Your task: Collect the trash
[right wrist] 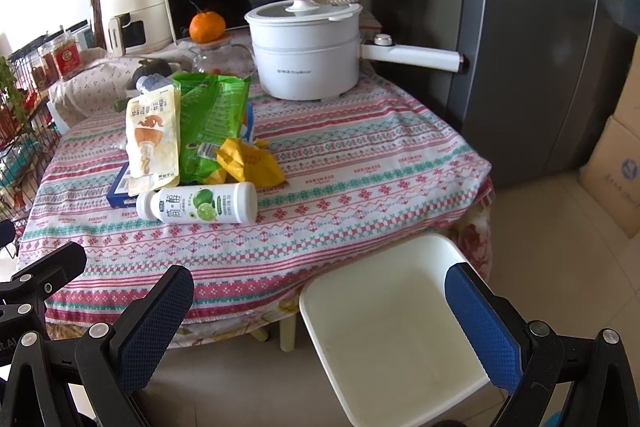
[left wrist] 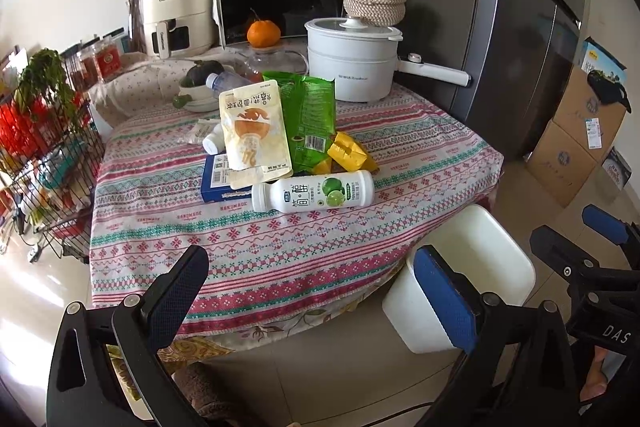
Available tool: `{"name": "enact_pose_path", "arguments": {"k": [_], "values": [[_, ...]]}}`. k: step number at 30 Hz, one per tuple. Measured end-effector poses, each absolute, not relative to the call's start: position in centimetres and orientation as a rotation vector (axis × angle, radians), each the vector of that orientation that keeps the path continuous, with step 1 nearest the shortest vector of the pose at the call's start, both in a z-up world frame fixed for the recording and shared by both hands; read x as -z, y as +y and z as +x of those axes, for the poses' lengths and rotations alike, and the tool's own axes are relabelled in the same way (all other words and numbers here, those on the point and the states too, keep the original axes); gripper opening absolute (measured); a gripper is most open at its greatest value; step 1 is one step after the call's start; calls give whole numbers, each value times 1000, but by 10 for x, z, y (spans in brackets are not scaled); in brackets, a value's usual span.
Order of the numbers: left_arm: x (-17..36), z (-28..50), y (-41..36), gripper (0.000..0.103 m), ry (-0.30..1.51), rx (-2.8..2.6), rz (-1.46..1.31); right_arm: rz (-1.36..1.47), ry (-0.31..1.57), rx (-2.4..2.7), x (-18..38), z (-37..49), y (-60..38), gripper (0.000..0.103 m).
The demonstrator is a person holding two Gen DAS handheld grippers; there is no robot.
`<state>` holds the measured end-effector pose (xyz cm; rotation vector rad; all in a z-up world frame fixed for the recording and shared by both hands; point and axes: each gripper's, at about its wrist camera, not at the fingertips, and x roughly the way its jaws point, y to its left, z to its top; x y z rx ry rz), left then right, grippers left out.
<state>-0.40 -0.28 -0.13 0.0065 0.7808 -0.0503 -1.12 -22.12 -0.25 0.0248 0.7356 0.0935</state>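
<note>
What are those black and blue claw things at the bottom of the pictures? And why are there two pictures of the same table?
Those claws are grabbing tools. A person holds one in each hand, and each has a small camera looking forward along its jaws. So one picture comes from the left gripper and the other from the right gripper.

Both show one table with a patterned cloth. On it lies trash: a white bottle on its side, a green bag, a pale pouch, a yellow wrapper and a blue box. Behind them stand a white pot and an orange.

Beside the table, lower down, is a white bin, which looks empty. Both sets of jaws are open and hold nothing yet.
</note>
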Motion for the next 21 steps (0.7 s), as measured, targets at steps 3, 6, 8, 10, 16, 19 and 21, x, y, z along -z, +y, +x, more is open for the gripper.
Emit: {"name": "enact_pose_path", "arguments": {"k": [3,6,8,10,16,19,21], "values": [[2,-5,-2,103,778,49,8,24,735,-94,2,-12,-221,103],[2,-5,-2,103,778,49,7,24,737,-94,3,-12,-221,103],[2,-5,-3,103,778,49,8,24,738,-94,3,-12,-221,103],[2,-5,-3,103,778,49,8,23,739,-93,2,-13,-220,103],[2,-5,-3,103,778,49,8,24,741,-94,3,-12,-220,103],[2,-5,-3,103,778,49,8,23,741,-94,3,-12,-220,103],[2,-4,-2,103,779,47,7,23,740,-96,3,-13,-220,103]]}}
